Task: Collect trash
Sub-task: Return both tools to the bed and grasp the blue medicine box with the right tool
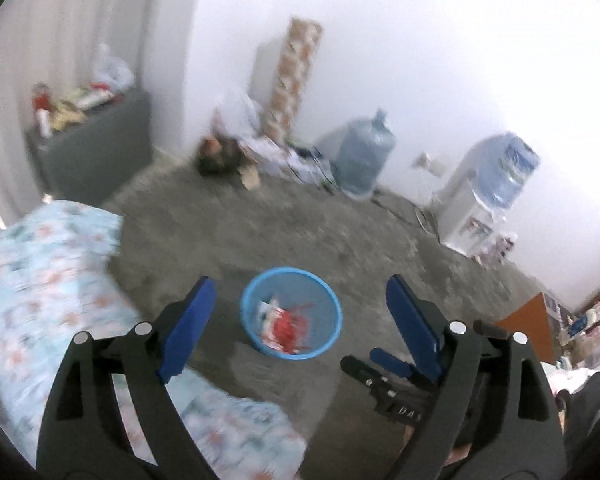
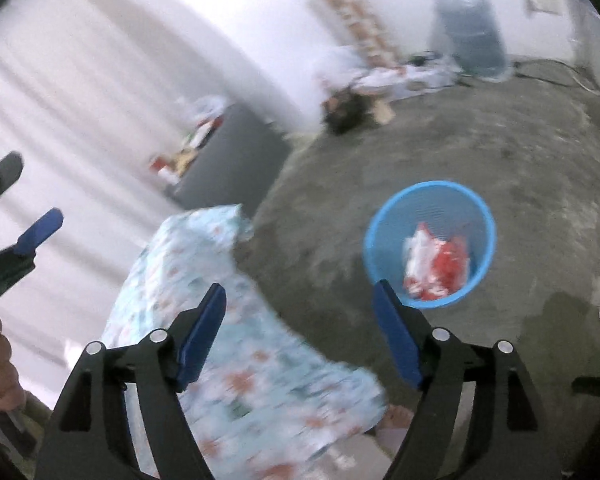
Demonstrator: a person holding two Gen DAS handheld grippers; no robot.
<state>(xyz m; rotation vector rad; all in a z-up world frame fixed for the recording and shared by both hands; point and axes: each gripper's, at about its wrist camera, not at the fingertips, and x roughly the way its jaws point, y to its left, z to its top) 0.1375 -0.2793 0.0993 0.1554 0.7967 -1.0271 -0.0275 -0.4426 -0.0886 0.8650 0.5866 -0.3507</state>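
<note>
Grey floor (image 1: 260,232), blue bin (image 1: 332,312) holding wrappers (image 1: 288,322)

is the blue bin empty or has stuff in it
Not empty: the upright blue bin holds red and white wrappers at its bottom.

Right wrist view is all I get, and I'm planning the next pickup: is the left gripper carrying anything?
Observer: No. The left gripper has its fingers spread with nothing between them; the blue bin shows through the gap.
Operator: What stands right of the big water jug?
Observer: Right of the water jug, a white water dispenser with a blue bottle on top, against the wall.
Operator: And further right?
Observer: An orange-brown cabinet at the frame's edge.
</note>
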